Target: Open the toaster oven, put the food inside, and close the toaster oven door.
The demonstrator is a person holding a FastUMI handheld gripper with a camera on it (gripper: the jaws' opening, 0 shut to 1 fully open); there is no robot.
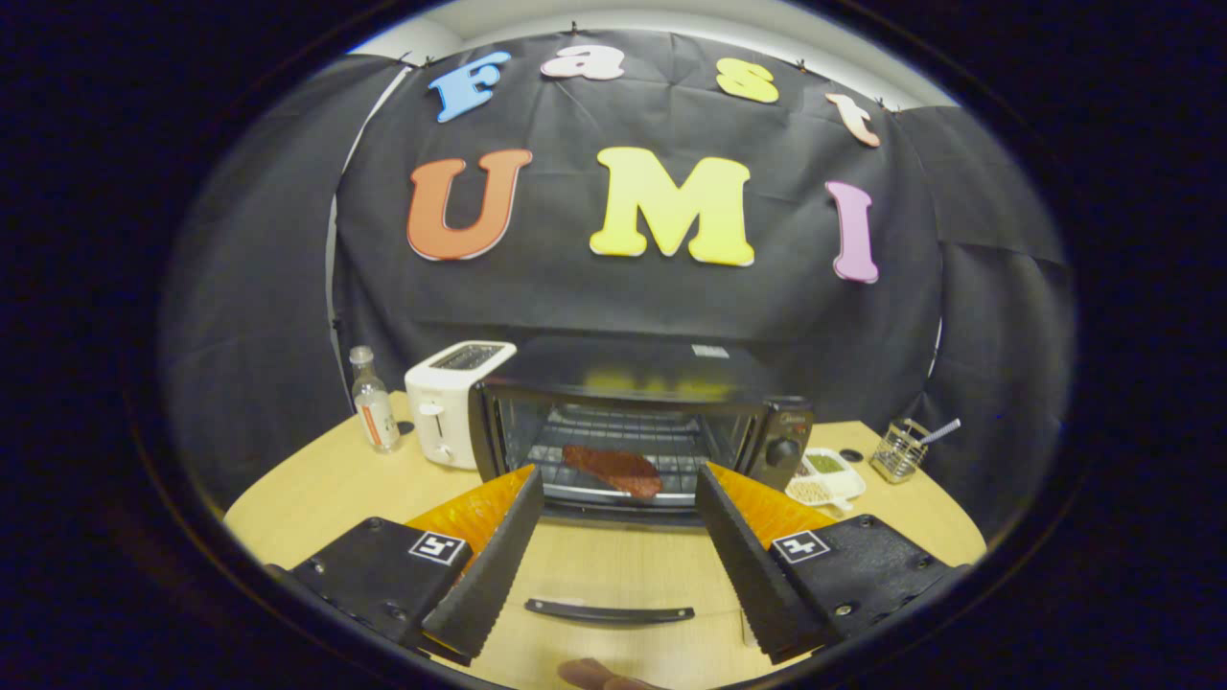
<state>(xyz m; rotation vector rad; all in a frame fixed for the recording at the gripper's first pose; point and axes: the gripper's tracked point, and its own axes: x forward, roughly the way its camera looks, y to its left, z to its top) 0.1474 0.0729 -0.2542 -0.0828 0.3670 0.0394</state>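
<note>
The claw [613, 508] is spread wide, its two fingers [489, 565] apart and pinching nothing. Straight ahead of the fingertips stands one black toaster oven [633, 369] with its door [613, 575] folded down flat; the door's glass lies between the fingers, and its single dark handle [610, 611] sits nearest the claw. One reddish slab of food [613, 470], likely meat, rests on the wire rack [661, 446] inside the oven, just beyond the fingertips. Beyond the left finger stand one white pop-up toaster [449, 402] and one clear bottle [374, 402]. Beyond the right finger lie one white divided dish [826, 476] and one wire basket [901, 450], all on the wooden table [316, 498].
</note>
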